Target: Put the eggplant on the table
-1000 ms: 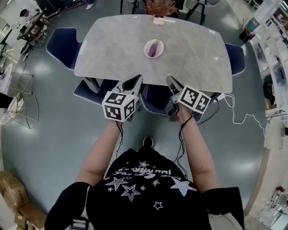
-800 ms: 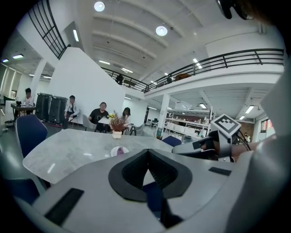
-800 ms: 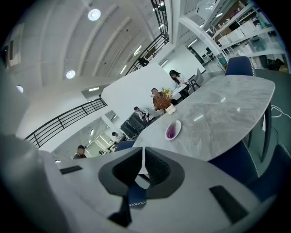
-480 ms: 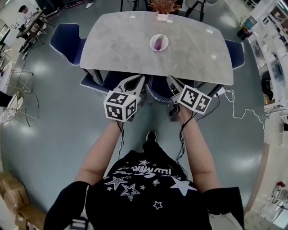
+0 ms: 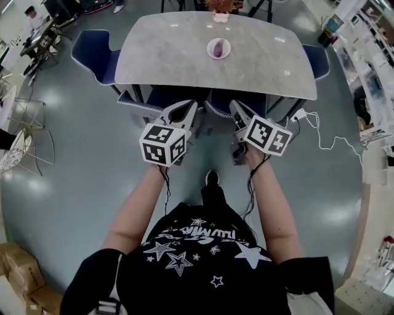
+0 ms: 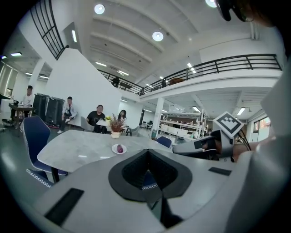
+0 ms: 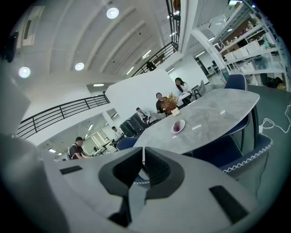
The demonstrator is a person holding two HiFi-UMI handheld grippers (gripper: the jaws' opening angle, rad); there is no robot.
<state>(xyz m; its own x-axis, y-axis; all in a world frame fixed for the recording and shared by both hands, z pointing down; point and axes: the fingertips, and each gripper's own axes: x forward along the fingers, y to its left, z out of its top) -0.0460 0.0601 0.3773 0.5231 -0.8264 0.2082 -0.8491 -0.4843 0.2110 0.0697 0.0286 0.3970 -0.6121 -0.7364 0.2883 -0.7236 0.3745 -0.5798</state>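
A small purple eggplant (image 5: 218,47) lies in a white plate (image 5: 225,44) on the grey marble table (image 5: 172,55), toward its far side. The plate (image 6: 115,150) with the eggplant (image 6: 120,148) shows small and distant in the left gripper view. In the right gripper view the eggplant (image 7: 177,128) on its plate (image 7: 180,123) is just as far off. My left gripper (image 5: 184,109) and right gripper (image 5: 237,109) hover side by side over the floor, short of the table's near edge. Both are shut with nothing held.
Blue chairs (image 5: 92,55) stand round the table, two tucked under its near edge (image 5: 178,98). A potted dried plant (image 5: 220,7) sits at the table's far edge. A white cable (image 5: 320,132) trails on the floor at right. People sit beyond the table (image 6: 96,117).
The table and plate have slid up the head view and look smaller, so I stand farther from them. Both grippers stay shut and level.
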